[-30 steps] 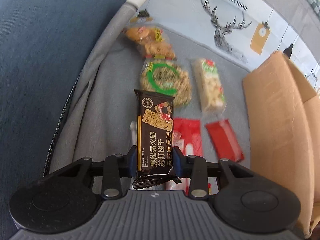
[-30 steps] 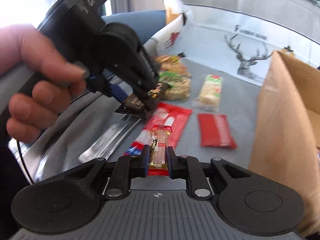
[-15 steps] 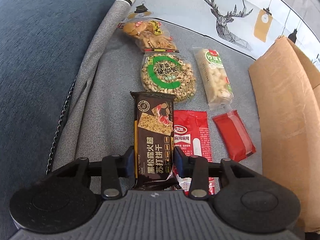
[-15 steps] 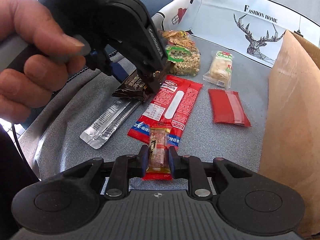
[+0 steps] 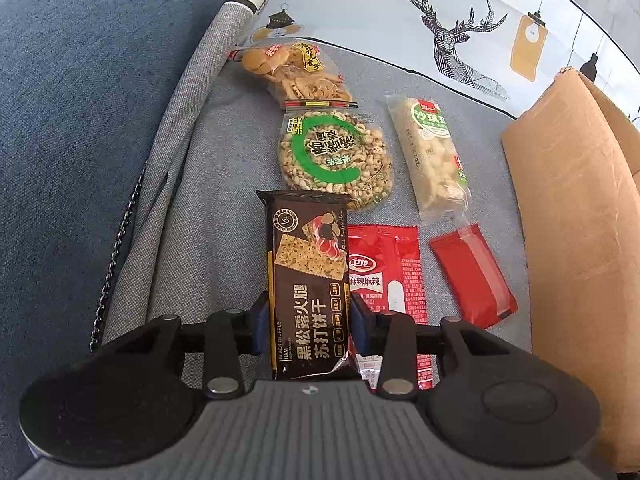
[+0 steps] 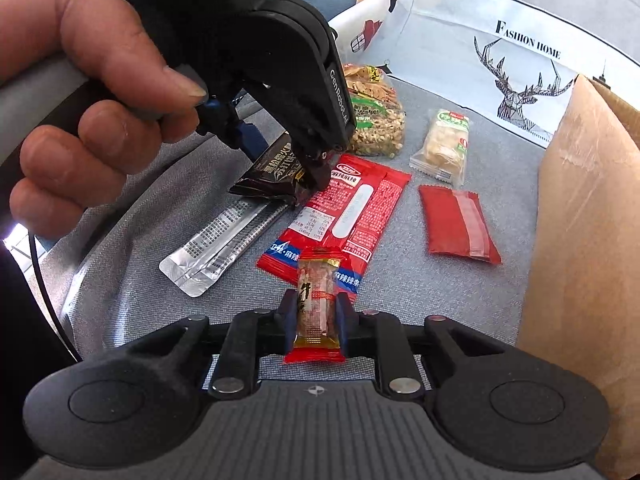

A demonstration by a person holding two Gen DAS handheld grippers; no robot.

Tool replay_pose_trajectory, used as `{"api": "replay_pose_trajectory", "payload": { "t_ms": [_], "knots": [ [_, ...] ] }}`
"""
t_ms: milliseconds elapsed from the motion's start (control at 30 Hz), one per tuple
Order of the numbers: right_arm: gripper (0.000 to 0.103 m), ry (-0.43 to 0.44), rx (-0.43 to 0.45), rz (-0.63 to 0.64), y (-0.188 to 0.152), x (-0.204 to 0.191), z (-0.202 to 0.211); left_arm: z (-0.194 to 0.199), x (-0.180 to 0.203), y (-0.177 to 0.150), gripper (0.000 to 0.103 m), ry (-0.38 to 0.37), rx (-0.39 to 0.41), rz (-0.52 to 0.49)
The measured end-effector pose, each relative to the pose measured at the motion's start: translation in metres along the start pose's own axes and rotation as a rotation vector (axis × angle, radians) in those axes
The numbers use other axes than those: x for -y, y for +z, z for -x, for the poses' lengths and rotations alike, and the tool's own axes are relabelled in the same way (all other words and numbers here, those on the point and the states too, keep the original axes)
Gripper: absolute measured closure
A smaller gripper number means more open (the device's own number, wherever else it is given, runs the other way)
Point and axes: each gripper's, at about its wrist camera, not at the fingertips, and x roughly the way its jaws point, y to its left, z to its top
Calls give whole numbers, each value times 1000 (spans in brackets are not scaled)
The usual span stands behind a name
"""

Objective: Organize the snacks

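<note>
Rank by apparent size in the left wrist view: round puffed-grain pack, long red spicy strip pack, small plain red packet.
1. Round puffed-grain pack: largest.
2. Long red spicy strip pack: partly hidden behind the black cracker pack and the claw, so its place against the first is unsure.
3. Small plain red packet: smallest.

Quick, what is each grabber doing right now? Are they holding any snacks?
Left gripper: jaws closed on the dark brown cracker packet.
Right gripper: jaws closed on the small red-ended candy bar.
</note>
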Motion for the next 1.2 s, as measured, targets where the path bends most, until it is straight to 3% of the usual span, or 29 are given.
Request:
{"api": "replay_pose_trajectory", "payload": {
  "t_ms": [333,667,967,1200],
  "knots": [
    [85,-46,100,-29,8,10,31,31,2,1,61,-31,101,37],
    [85,-93,262,-71,26,35,97,73,20,2,61,-76,225,58],
    [85,-181,429,-181,50,115,167,95,44,5,61,-84,365,31],
    [85,-300,449,-261,40,196,177,102,66,7,61,-120,403,5]
  ]
}}
